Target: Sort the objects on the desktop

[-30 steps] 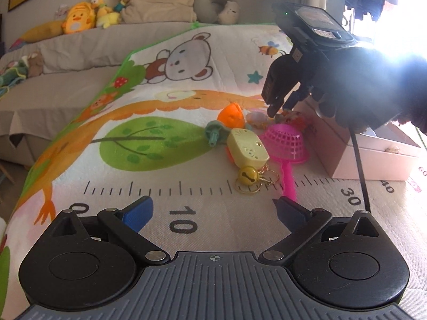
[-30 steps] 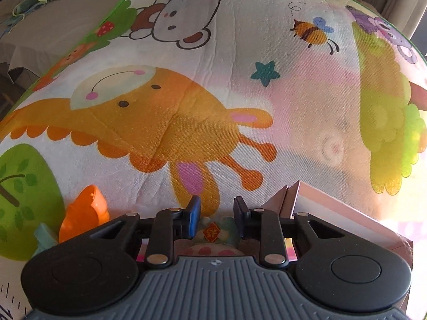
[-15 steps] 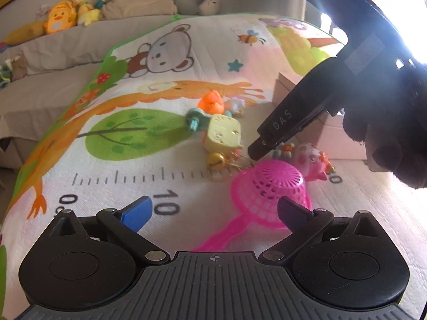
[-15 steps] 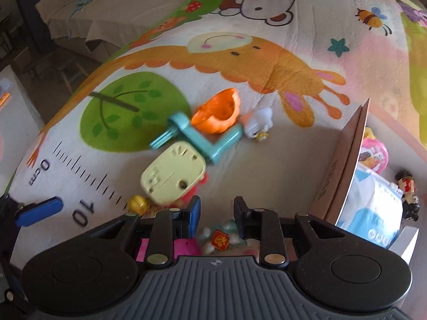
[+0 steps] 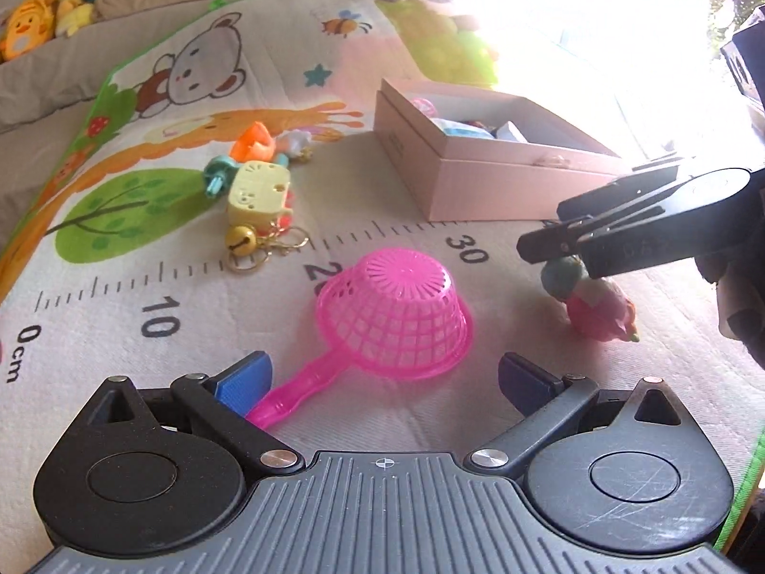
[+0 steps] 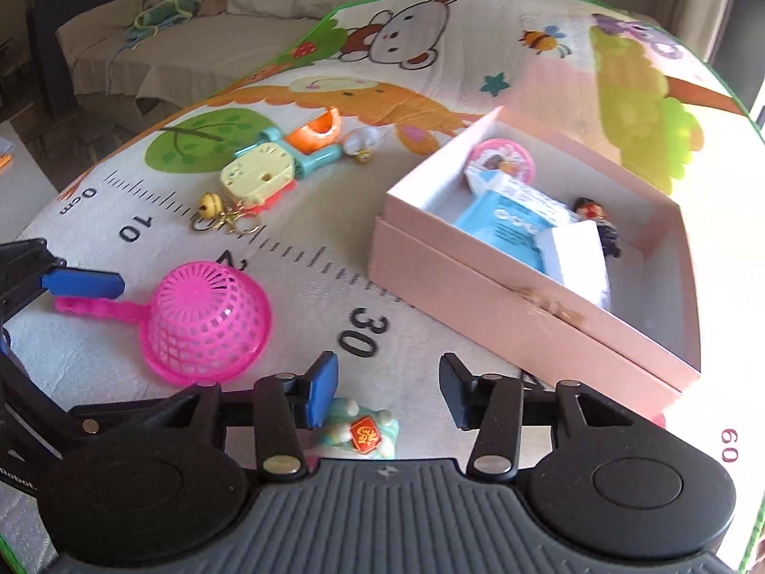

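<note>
Right wrist view: my right gripper [image 6: 388, 394] is spread apart over the small teal-and-pink figurine [image 6: 359, 435] on the mat, near the open pink cardboard box [image 6: 502, 296]. My left gripper [image 5: 382, 375] is spread too, straddling the upturned pink plastic strainer [image 5: 397, 320]; bare mat lies between strainer and box.

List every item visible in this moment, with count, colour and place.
strainer: 1, pink, upside down on mat
figurine: 1, pink and mint, on mat between right fingers
box: 1, pale pink, open, holding small items
yellow toy: 1, in the toy cluster
orange cup: 1, same cluster
bell keyring: 1, gold, beside cluster
mat: 1, cartoon print
left hand-held gripper: open, near strainer handle
right hand-held gripper: open, around figurine
</note>
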